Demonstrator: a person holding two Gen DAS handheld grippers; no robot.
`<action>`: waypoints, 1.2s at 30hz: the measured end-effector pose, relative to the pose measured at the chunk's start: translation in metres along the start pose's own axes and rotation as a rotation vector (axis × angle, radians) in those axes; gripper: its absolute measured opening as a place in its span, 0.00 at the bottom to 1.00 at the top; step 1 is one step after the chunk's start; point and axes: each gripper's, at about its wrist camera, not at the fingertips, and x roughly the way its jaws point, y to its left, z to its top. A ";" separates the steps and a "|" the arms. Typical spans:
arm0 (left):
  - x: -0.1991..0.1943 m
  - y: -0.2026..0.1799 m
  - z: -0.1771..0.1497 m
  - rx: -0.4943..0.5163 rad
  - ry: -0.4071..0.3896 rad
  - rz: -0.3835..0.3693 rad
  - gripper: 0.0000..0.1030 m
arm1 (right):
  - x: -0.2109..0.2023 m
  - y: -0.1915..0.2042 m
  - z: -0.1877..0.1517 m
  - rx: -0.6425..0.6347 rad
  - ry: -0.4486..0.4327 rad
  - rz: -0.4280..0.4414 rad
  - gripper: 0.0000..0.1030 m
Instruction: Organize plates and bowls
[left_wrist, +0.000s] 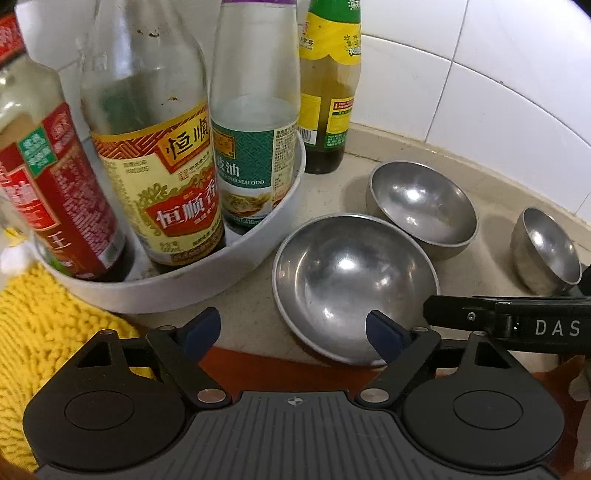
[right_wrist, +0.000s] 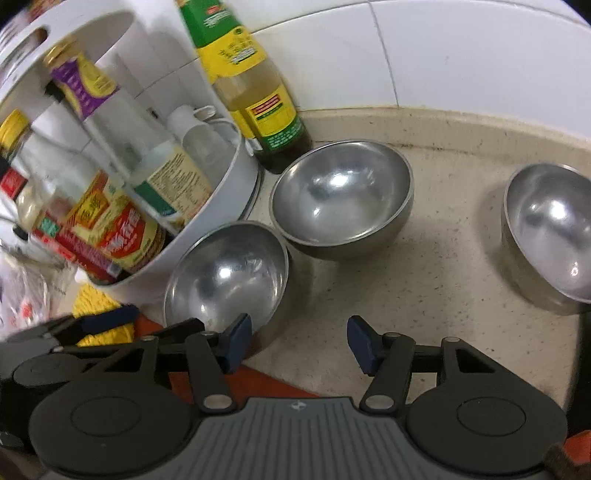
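Three steel bowls stand separately on the beige counter (right_wrist: 461, 229), none nested, so by the look of it the organizing has barely begun; no plates are in view. The near bowl (left_wrist: 354, 284) sits at the counter's front edge, just beside the white round rack (left_wrist: 207, 273) of sauce bottles. The middle bowl (left_wrist: 424, 206) stands behind it, rims nearly touching, and the far bowl (left_wrist: 546, 251) lies well apart to the right. A green-labelled bottle (left_wrist: 328, 88) stands on the counter between the rack and the middle bowl, against the tiled wall (left_wrist: 498, 74). The left gripper (left_wrist: 293, 338) is spread wide and grasps nothing, its right finger over the near bowl's rim. The right gripper (right_wrist: 299, 343) is likewise released and empty, its left finger beside that same bowl. Open counter lies between the middle and far bowls, the likeliest room for stacking. Constraints: the rack crowds the left, the wall closes the back, and the front edge drops off beneath the grippers. A yellow cloth (left_wrist: 44, 332) lies at the left
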 end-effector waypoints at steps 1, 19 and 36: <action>0.004 0.000 0.002 0.001 0.005 0.002 0.87 | 0.001 0.000 0.002 0.002 0.001 0.002 0.52; 0.012 -0.041 -0.009 0.127 0.091 -0.120 0.58 | 0.005 -0.012 -0.008 0.062 0.091 0.061 0.27; 0.007 -0.086 -0.015 0.233 0.072 -0.184 0.67 | -0.044 -0.054 -0.027 0.160 0.062 -0.039 0.29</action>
